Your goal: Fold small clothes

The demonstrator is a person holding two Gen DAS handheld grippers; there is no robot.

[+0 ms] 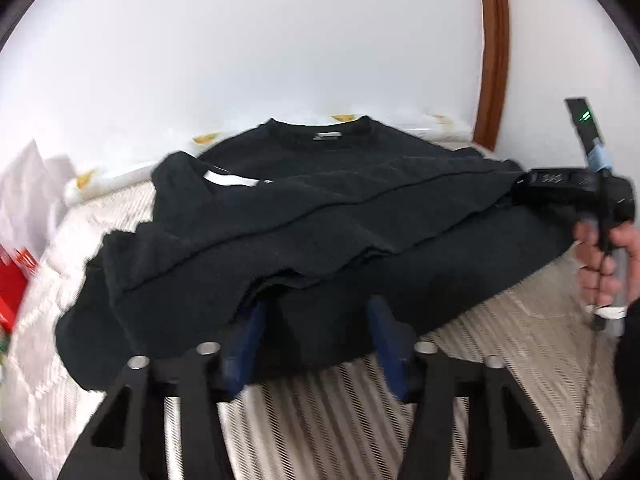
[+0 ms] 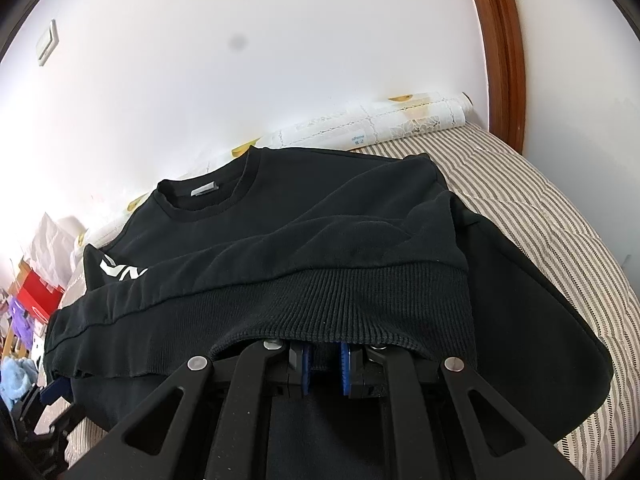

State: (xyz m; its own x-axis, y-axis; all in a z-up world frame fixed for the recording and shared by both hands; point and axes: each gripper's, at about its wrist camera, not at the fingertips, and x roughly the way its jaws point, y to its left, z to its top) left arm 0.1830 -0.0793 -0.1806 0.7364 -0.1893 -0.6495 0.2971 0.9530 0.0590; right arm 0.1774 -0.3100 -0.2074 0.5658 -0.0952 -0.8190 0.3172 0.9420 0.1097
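On the striped bed cover [image 2: 560, 216] lies the black sweatshirt [image 2: 304, 216], partly folded. The right gripper [image 2: 325, 364] clamps its ribbed hem, while the left gripper [image 1: 316, 336] straddles the cloth edge, jaws apart.

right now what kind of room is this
Probably a bedroom: the black sweatshirt lies on a bed with a striped quilted cover, against a white wall with a curved wooden headboard or frame at one side.

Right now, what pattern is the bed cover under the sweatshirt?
Grey and white stripes on the bed cover, clearest in the right wrist view.
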